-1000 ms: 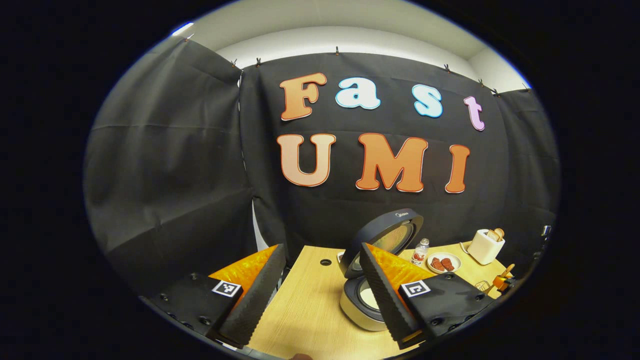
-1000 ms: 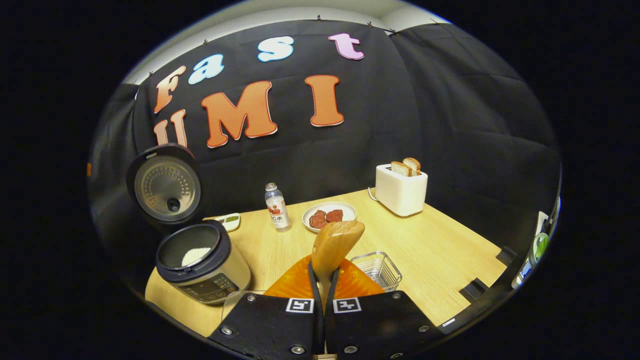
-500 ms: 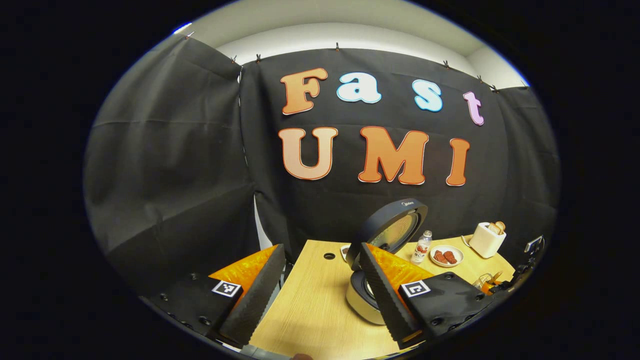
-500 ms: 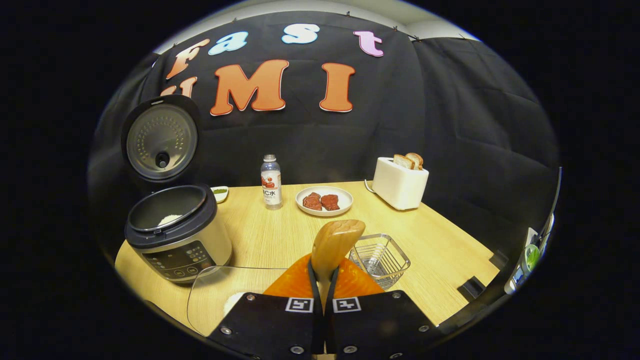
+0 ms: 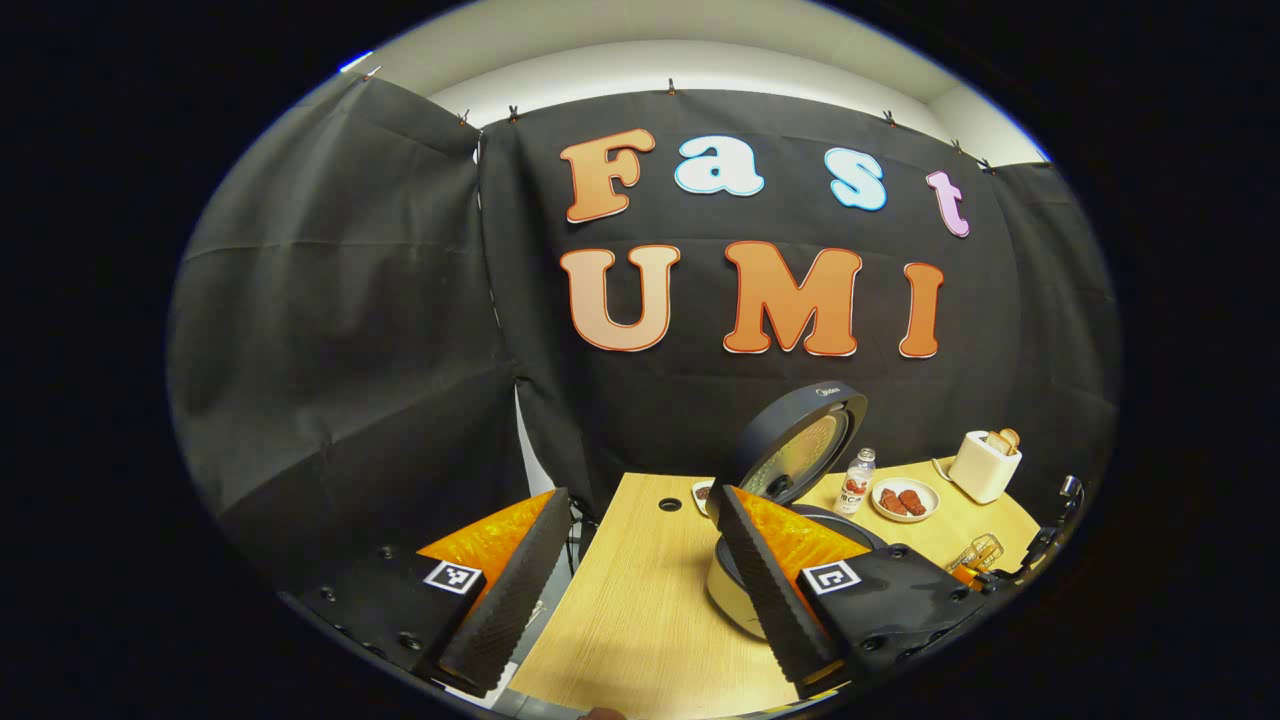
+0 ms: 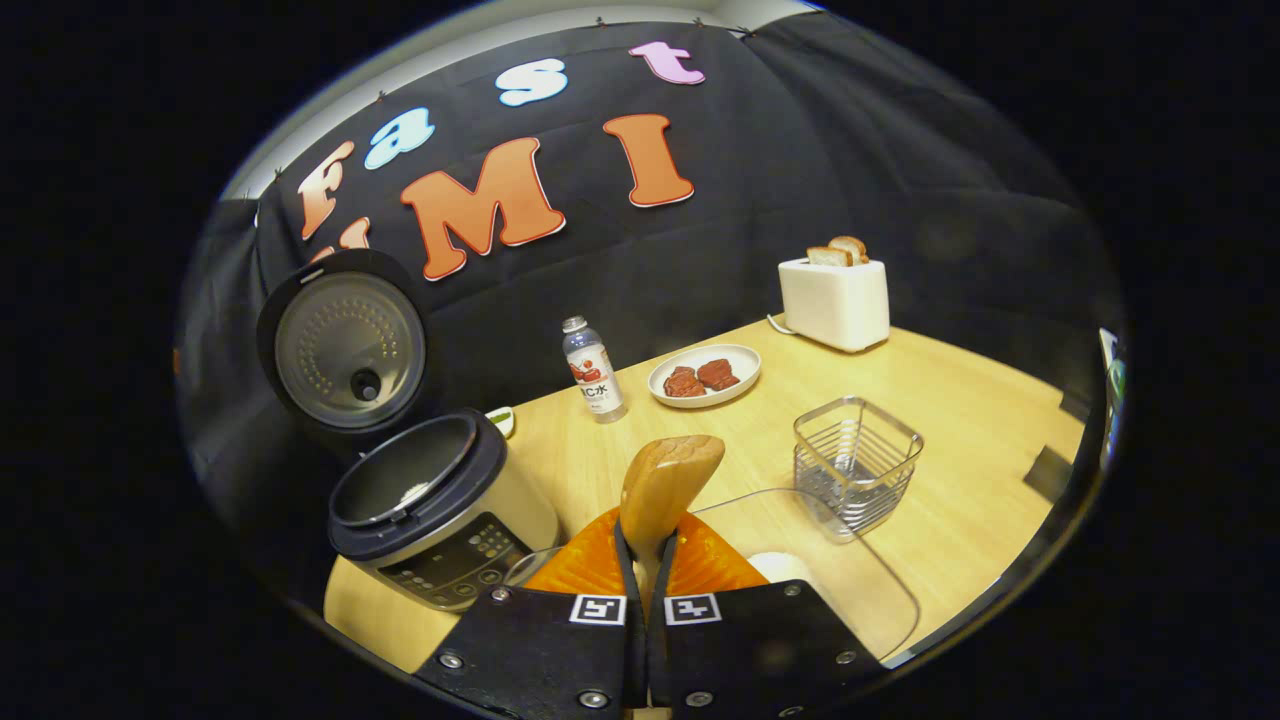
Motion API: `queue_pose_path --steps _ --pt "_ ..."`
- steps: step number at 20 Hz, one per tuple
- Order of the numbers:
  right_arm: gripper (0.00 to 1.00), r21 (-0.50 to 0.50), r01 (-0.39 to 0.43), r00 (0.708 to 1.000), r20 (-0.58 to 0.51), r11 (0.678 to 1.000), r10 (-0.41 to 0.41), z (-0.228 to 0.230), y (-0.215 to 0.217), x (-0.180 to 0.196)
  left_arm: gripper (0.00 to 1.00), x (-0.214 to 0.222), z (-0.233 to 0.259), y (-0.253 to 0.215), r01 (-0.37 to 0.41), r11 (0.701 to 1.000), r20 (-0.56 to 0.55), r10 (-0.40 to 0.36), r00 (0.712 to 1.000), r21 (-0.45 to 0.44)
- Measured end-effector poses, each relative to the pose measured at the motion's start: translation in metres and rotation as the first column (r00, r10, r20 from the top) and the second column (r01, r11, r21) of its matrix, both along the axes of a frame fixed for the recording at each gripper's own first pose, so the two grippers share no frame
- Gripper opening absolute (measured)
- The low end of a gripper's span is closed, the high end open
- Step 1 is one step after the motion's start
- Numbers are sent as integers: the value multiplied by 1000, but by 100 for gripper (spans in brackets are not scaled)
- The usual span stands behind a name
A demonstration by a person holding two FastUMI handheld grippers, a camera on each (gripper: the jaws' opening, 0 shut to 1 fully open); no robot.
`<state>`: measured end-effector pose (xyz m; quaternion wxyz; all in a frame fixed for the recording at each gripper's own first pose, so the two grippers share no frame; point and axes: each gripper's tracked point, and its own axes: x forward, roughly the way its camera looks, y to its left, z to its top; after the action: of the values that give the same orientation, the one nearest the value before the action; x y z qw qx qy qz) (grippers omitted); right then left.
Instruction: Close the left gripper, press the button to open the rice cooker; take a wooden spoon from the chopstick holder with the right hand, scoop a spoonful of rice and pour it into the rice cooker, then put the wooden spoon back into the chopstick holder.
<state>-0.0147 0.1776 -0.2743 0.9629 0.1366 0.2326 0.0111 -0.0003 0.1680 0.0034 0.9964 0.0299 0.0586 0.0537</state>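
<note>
In the right gripper view my right gripper [image 6: 645, 535] is shut on the handle of a wooden spoon [image 6: 668, 480], whose bowl sticks up ahead of the fingers; I cannot tell if it carries rice. The rice cooker [image 6: 430, 510] stands to the left with its lid [image 6: 350, 350] raised and a little rice [image 6: 413, 492] inside. The wire chopstick holder [image 6: 855, 465] stands to the right. A glass bowl [image 6: 885, 580] with rice lies just under the gripper. In the left gripper view my left gripper [image 5: 640, 500] is open, and the cooker [image 5: 725, 595] sits partly behind its right finger.
At the back of the wooden table [image 6: 960, 400] stand a small bottle [image 6: 593, 368], a plate of meat [image 6: 703, 375] and a white toaster [image 6: 835, 300] with bread. A small dish [image 6: 500, 420] sits behind the cooker. Black cloth walls the booth.
The right gripper has swung with the spoon: the chopstick holder now lies farther right, the cooker nearer the centre. The left gripper drifted back and left, still open.
</note>
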Motion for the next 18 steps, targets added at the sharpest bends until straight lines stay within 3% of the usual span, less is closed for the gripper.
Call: queue_pose_path --steps 5,11,18 --pt "0 107 72 997 -33 992 -69 -7 -9 4 100 3 -2 -4 13 1000 -11 -13 1000 -25" --pt "0 285 155 985 -114 946 -127 -20 -10 -2 100 5 -2 -15 30 999 -5 -30 1000 -29" --pt "0 477 254 963 -209 841 -172 -18 -22 -14 99 2 0 -18 40 998 3 -40 999 -43"
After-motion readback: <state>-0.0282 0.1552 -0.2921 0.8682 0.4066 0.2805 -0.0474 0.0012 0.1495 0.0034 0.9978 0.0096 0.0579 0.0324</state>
